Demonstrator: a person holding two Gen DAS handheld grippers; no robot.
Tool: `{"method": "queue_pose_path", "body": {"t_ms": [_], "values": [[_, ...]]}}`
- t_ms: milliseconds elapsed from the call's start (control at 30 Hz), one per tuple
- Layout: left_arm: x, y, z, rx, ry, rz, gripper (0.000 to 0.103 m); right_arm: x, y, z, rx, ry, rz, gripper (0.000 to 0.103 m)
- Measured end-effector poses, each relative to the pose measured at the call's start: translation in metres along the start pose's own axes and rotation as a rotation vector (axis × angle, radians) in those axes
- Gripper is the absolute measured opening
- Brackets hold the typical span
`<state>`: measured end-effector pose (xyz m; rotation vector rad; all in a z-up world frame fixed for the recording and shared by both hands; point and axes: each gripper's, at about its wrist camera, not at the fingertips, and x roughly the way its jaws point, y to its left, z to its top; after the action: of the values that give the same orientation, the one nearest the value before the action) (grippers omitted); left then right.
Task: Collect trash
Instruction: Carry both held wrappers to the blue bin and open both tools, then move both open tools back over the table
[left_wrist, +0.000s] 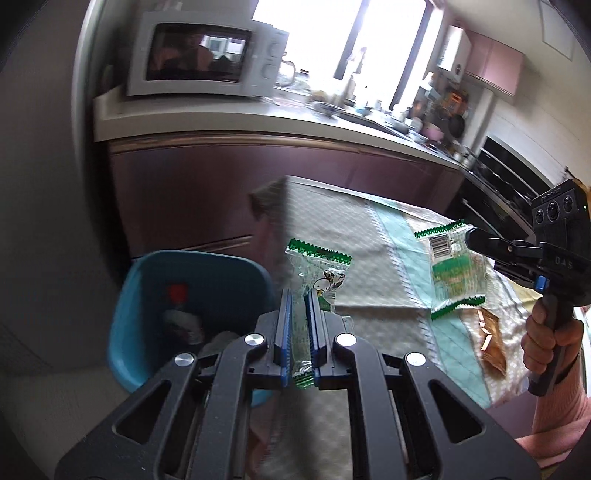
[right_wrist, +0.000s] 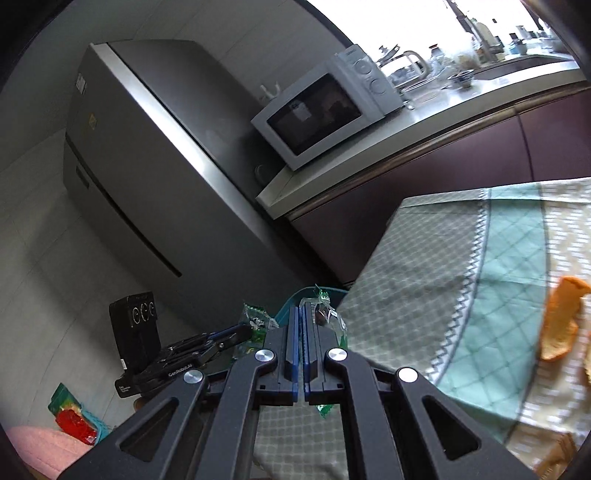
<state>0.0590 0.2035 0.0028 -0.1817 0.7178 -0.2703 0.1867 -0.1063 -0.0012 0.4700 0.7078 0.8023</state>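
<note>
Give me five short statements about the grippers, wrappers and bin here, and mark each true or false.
1. The left gripper is shut on a wrapper. True.
2. The right gripper is empty. False: it is shut on a second wrapper.
3. The bin is blue. True.
4. The bin stands on the table. False: it sits lower, beside the table's corner.
5. The microwave door hangs open. False: it is closed.
</note>
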Motion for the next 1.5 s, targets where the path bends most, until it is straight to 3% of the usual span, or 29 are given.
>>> {"method": "queue_pose_path", "body": {"t_ms": [267, 500, 767, 1167, 1500], "values": [[0.0, 0.063, -0.001, -0.06, 0.015, 0.102, 0.009, 0.088, 0.01, 0.016, 0.038, 0.094, 0.116, 0.001], [0.027, 0.089, -0.014, -0.087, 0.079, 0.136, 0.009, 0.15, 0.014, 0.007, 0.051, 0.193, 0.073, 0.001], [0.061, 0.102, -0.03, -0.104, 0.15, 0.161, 0.013, 0.188, 0.006, -0.007, 0.064, 0.27, -0.022, 0.002], [0.083, 0.094, -0.037, -0.12, 0.176, 0.161, 0.017, 0.184, -0.012, -0.014, 0.104, 0.274, -0.085, 0.006], [0.045, 0.049, -0.028, -0.023, 0.068, 0.094, 0.03, 0.139, -0.008, -0.015, 0.062, 0.222, -0.079, 0.014]]}}
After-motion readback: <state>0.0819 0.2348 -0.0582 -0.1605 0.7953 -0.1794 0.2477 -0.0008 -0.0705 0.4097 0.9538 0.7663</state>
